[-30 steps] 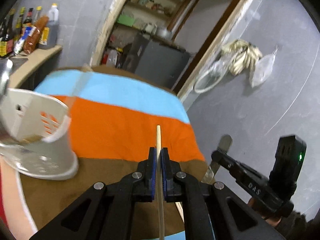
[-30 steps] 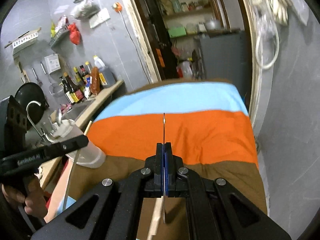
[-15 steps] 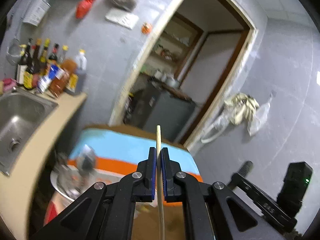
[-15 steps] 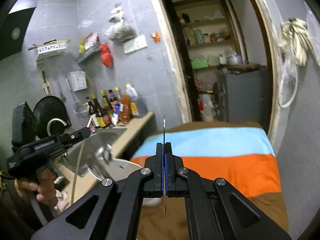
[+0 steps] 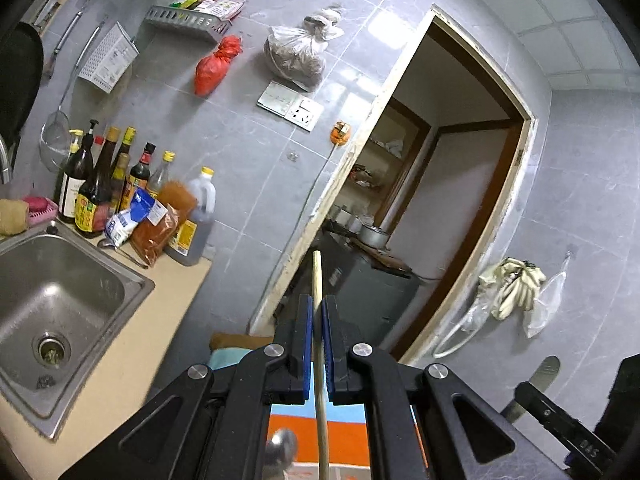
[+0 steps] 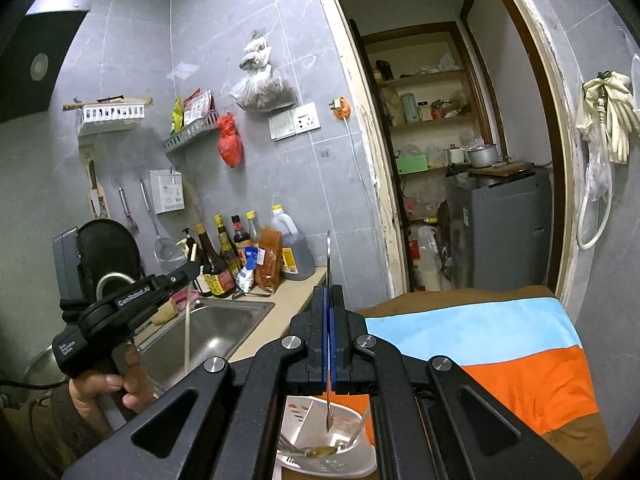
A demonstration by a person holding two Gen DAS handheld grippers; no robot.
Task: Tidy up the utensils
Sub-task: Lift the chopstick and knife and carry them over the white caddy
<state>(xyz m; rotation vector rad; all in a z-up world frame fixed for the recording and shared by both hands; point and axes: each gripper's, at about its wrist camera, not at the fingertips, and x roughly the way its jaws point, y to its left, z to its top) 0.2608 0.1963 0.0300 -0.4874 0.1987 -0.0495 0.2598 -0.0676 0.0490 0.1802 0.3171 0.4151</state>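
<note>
Chopstick (image 5: 317, 292) pinched between the left gripper (image 5: 316, 322) pads, sticking up toward 12 and down toward 6. Thin metal utensil (image 6: 328, 264) clamped edge-on in the right gripper (image 6: 329, 312), jaws pressed tight on it; looks like a knife but can't say for sure. Both lifted off the striped cloth (image 6: 500, 344) compared with a second ago: back then low over the orange band, now raised with sink (image 5: 52, 292) and bottles (image 5: 100, 184) in view. White holder (image 6: 320, 432) now sits right under the right gripper at 6, spoon and fork already inside. Probably means pickup done, drop-in next. Needs tips lined up over the holder's opening before letting go.
</note>
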